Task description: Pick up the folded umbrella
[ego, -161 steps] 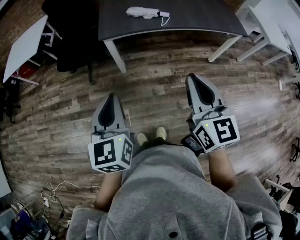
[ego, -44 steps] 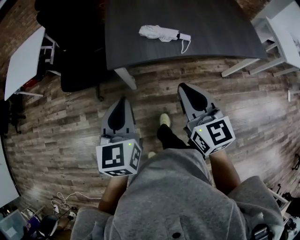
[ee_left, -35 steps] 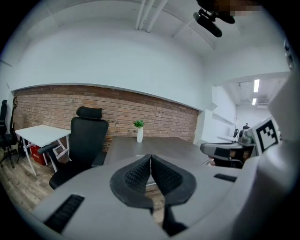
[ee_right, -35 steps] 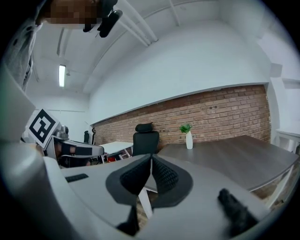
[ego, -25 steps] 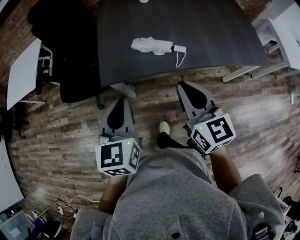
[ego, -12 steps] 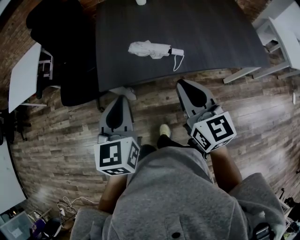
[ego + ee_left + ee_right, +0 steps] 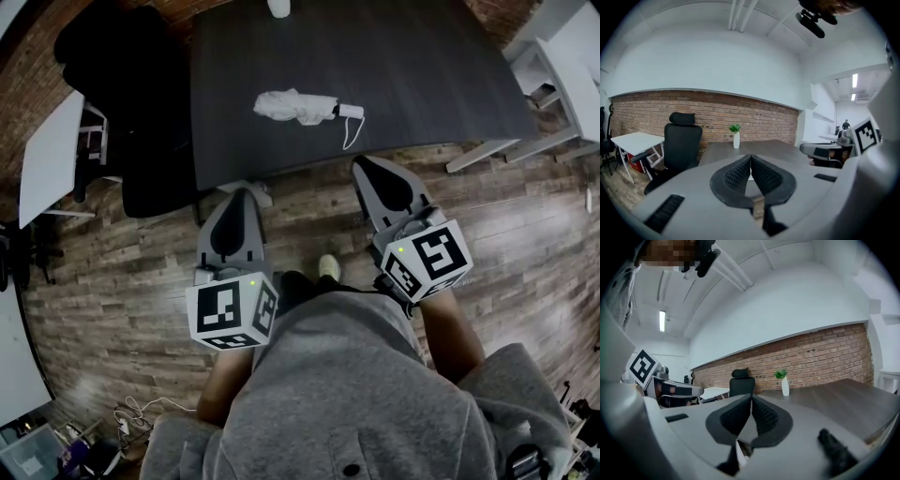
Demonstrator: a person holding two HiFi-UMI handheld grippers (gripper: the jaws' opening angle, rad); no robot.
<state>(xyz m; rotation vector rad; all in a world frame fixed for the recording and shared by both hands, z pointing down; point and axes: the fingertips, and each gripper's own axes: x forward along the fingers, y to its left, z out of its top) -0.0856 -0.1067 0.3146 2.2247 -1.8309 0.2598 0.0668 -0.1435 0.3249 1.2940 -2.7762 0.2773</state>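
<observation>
A white folded umbrella lies on the dark table, its handle and looped strap toward the right. My left gripper hovers just short of the table's near edge, below and left of the umbrella, jaws shut and empty. To the right, my right gripper also sits at the near edge, below the umbrella's strap, shut with nothing in it. In the left gripper view the shut jaws point over the tabletop; the right gripper view shows the same. The umbrella is hidden behind the jaws in both gripper views.
A black office chair stands at the table's left, also in the left gripper view. A white vase with a plant sits at the table's far end. White side tables stand at left and at right. Cables lie on the wood floor.
The person has walked toward the table; the table and umbrella have come nearer in the head view, and both shut grippers now reach its near edge.
</observation>
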